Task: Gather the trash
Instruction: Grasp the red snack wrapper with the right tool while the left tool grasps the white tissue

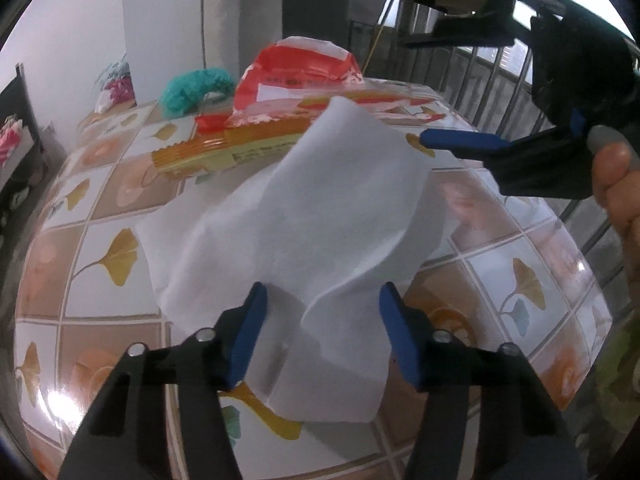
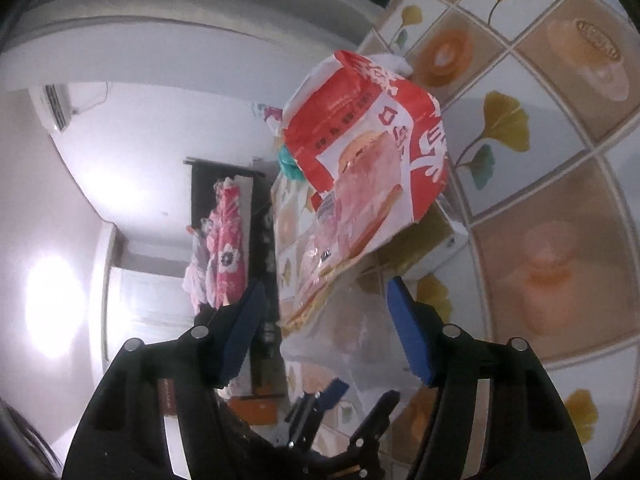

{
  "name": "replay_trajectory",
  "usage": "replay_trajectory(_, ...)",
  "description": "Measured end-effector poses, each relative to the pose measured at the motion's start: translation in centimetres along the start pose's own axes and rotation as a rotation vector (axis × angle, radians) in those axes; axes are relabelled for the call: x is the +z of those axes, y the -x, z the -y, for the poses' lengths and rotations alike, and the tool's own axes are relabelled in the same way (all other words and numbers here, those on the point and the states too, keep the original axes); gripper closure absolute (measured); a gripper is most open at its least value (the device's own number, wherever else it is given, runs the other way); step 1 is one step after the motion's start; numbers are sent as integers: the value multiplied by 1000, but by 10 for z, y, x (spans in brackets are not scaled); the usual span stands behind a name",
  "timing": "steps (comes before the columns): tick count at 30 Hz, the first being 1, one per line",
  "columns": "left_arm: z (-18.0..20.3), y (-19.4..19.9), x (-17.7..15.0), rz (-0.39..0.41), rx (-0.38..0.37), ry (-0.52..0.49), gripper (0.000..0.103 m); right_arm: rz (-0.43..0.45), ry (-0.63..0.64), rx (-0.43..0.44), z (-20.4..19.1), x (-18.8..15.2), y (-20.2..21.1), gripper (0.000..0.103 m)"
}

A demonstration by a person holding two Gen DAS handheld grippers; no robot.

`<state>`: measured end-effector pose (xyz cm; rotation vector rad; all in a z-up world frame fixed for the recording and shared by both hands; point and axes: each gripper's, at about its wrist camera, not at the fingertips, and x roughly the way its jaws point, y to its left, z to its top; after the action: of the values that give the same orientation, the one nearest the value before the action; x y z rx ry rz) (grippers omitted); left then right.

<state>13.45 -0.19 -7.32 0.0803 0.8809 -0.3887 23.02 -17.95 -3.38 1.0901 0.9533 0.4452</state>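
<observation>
Table's got a glossy tiled cloth (image 1: 100, 216) with yellow ginkgo leaves on it. A teal fluffy thing (image 1: 192, 90) sits at its far edge, a white pillar (image 1: 168, 20) behind it. Pink floral fabric (image 2: 226, 248) hangs by a wall-mounted air conditioner (image 2: 54, 106).

The left black gripper with blue finger pads (image 1: 322, 334) fills the lower frame, jaws parted. The right black, blue-padded gripper (image 2: 326, 330) is likewise parted, and a bare hand (image 1: 618, 192) at the right edge grasps it.
</observation>
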Motion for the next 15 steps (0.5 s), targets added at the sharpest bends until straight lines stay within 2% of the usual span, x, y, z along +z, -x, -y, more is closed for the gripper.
replay_trajectory(6, -10, 4, -2, -1, -23, 49, 68, -15, -71, 34, 12, 5, -11, 63)
replay_trajectory(10, -14, 5, -3, -2, -44, 69, 83, -27, -98, 63, 17, 2, -15, 90)
replay_trajectory(12, -16, 6, -4, -2, -53, 80, 90, -30, -109, 95, 20, -1, -14, 96)
replay_trajectory(15, -17, 8, -5, 6, -60, 82, 94, -24, -116, 137, 22, -4, -5, 99)
